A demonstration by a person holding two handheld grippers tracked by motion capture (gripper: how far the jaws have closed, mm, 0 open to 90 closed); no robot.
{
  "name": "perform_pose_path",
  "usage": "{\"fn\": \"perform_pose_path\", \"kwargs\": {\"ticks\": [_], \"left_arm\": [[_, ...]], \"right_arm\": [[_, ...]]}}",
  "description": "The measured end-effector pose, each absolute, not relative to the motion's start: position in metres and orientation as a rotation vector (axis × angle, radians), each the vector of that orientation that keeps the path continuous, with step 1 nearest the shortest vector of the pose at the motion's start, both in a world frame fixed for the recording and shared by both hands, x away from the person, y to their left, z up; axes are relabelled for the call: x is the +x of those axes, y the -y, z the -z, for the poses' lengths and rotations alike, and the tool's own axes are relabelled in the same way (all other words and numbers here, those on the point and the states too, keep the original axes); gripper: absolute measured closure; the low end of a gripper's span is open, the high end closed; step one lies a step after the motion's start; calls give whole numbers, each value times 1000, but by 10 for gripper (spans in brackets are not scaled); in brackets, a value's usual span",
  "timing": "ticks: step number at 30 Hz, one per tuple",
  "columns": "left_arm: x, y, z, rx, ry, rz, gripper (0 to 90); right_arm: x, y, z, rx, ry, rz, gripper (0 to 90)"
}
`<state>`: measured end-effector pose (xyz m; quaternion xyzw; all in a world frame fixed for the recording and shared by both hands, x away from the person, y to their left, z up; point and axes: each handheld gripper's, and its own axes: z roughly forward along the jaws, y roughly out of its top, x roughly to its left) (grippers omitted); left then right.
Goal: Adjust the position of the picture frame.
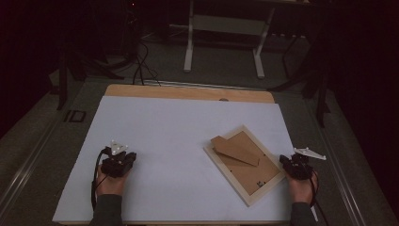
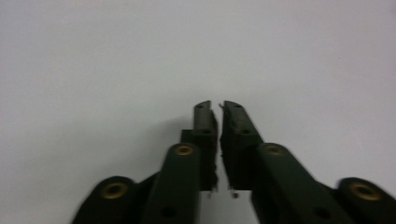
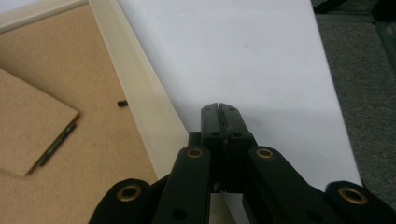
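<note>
A pale wooden picture frame lies face down on the right half of the white sheet, its brown backing board up. A brown stand flap lies across the board. My right gripper rests just off the frame's right corner, jaws shut with nothing between them. In the right gripper view its tips sit over the white sheet, beside the frame's rim, with the flap at the left. My left gripper rests at the sheet's left, shut and empty.
The sheet covers a wooden tabletop whose bare far edge shows. Grey floor surrounds the table, with cables and a white desk stand beyond. A small black clip sits on the backing board near the rim.
</note>
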<state>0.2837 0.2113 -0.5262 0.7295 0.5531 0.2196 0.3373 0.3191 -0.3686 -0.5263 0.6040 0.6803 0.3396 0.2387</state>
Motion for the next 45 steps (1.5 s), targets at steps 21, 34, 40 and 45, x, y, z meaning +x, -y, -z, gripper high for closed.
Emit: {"fn": "perform_pose_path", "kwargs": {"ticks": [21, 34, 40, 45], "left_arm": [[286, -209, 527, 1912, -1451, -572, 897], [287, -208, 528, 1912, -1459, -569, 896], [287, -208, 528, 1907, -1457, -570, 896], [286, -207, 527, 1912, -1448, -556, 895]], "right_arm": [[347, 354, 522, 1683, -1931, -878, 900], [369, 332, 518, 1696, -1979, -819, 900], [376, 317, 518, 1685, -2003, -816, 900], [383, 305, 517, 1664, -2028, -807, 900]]}}
